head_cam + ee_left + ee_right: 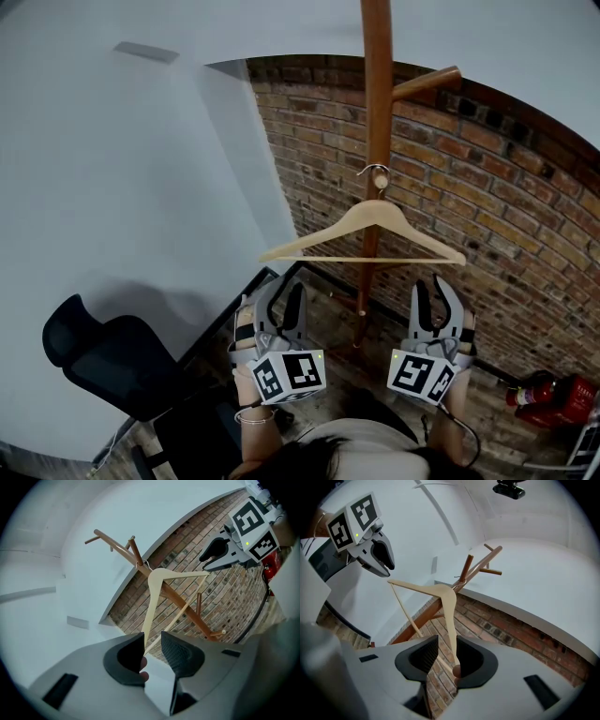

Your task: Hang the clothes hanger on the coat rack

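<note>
A pale wooden clothes hanger (366,230) hangs level, its metal hook (375,172) over a peg on the brown wooden coat rack (377,112). My left gripper (281,302) is just under the hanger's left end and my right gripper (437,302) just under its right end. In the left gripper view the hanger (159,581) runs down into the gap of the left gripper (152,639), close to one jaw, and the gap stays open. In the right gripper view the hanger's rounded tip (456,670) lies between the parted jaws of the right gripper (446,641).
A brick wall (487,187) stands behind the rack and a white wall (112,187) to the left. A black office chair (103,361) is low at the left. A red fire extinguisher (553,394) lies on the floor at the right.
</note>
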Action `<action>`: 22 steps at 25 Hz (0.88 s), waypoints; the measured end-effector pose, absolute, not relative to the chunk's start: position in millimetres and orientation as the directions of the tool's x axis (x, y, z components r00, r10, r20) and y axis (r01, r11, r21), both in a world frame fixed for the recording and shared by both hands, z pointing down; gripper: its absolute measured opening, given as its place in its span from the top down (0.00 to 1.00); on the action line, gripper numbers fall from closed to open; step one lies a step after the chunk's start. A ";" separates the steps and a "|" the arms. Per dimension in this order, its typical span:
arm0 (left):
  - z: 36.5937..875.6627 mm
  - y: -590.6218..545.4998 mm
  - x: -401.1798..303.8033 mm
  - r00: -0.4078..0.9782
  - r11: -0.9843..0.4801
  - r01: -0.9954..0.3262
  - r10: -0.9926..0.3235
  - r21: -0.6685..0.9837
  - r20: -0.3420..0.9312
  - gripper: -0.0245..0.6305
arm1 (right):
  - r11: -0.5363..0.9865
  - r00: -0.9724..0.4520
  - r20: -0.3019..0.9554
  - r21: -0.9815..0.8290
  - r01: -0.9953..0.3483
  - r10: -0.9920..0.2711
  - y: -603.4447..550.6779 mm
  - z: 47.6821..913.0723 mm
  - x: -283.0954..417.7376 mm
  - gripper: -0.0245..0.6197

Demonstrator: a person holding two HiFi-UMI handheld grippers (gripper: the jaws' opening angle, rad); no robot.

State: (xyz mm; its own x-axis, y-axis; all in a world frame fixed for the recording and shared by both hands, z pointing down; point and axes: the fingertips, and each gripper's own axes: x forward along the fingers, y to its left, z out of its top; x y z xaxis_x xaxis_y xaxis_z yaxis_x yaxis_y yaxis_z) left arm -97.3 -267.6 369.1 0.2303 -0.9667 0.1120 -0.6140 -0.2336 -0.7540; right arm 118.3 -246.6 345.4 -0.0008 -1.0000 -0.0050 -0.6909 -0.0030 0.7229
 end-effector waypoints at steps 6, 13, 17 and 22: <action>369.7 -248.6 -99.5 0.244 -0.253 -0.626 -0.962 -0.738 0.123 0.78 | 0.002 0.007 0.010 0.717 -0.697 -1.000 -226.6 348.1 114.6 0.76; 373.3 -221.8 -105.8 0.258 -0.259 -0.640 -0.959 -0.724 0.115 0.83 | 0.004 0.007 0.012 0.706 -0.709 -1.000 -200.0 350.7 105.0 0.78; 373.0 -207.6 -110.1 0.264 -0.262 -0.640 -0.958 -0.723 0.114 0.84 | -0.005 0.019 0.011 0.701 -0.714 -1.000 -185.2 350.8 101.8 0.78; 372.8 -188.4 -115.3 0.271 -0.268 -0.643 -0.956 -0.718 0.114 0.87 | -0.013 0.026 0.008 0.700 -0.714 -1.000 -165.8 350.6 96.1 0.80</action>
